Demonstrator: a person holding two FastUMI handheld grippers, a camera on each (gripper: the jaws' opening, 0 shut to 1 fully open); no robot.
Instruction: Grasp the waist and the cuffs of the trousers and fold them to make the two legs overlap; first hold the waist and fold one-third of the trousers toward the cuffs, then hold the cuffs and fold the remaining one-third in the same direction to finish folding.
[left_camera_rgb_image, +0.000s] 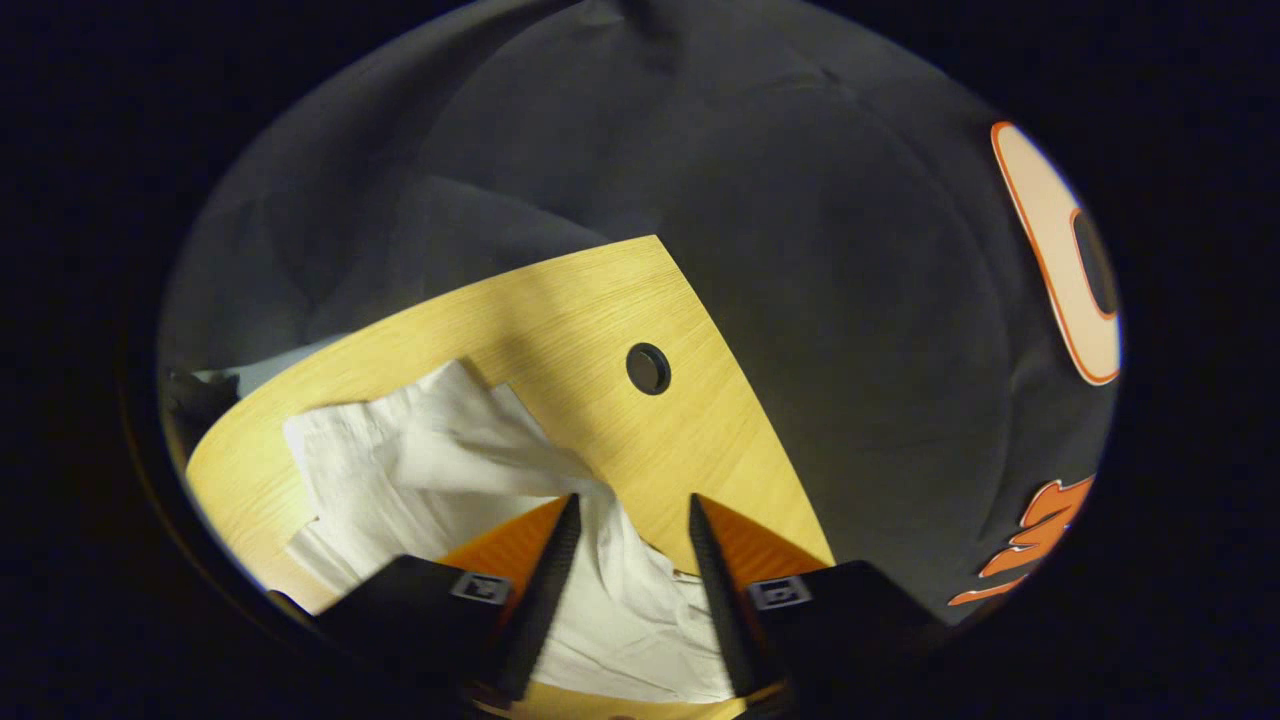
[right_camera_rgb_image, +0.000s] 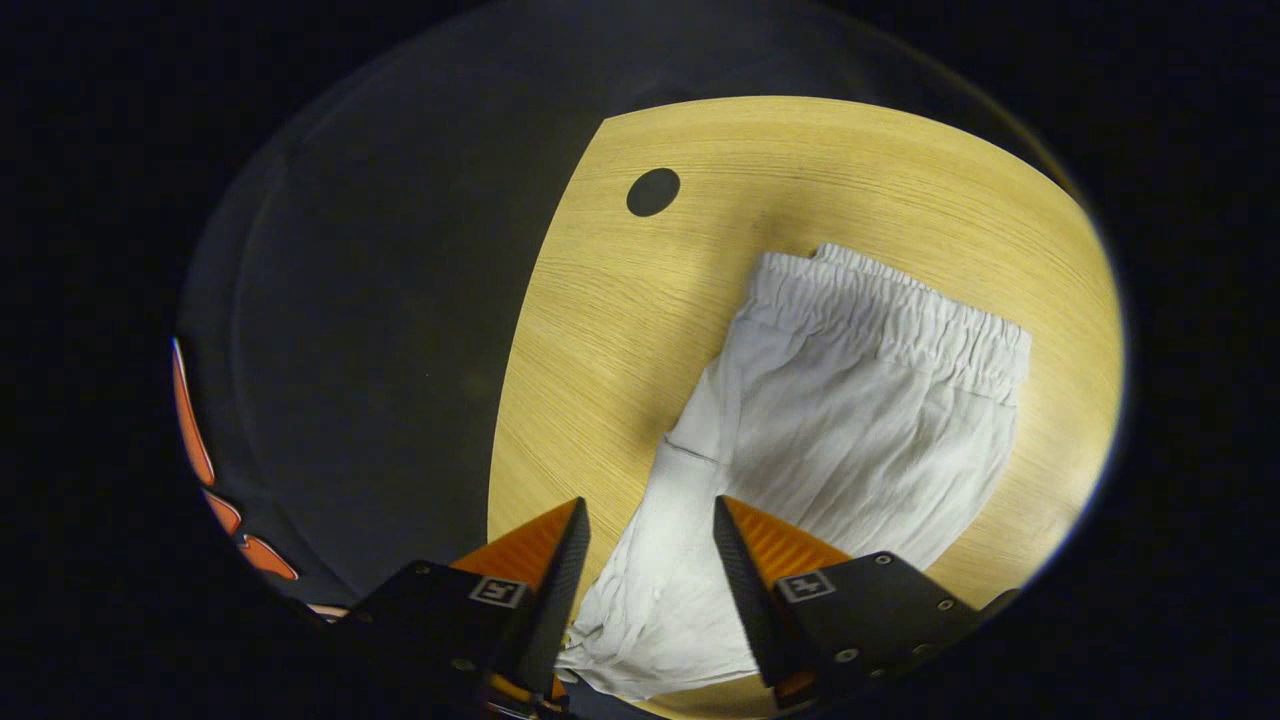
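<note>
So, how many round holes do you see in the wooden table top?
1. The hole lies in the table near its corner, beyond the white trousers; the right gripper view shows it too. The trousers may hide others.

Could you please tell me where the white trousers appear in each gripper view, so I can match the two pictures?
Left gripper view: the trousers lie crumpled at lower left on the table, running down between the left gripper fingers.
Right gripper view: the trousers lie right of centre, elastic waist farthest, one end reaching the right gripper.
Shared landmark: the round hole in the tabletop.
</note>
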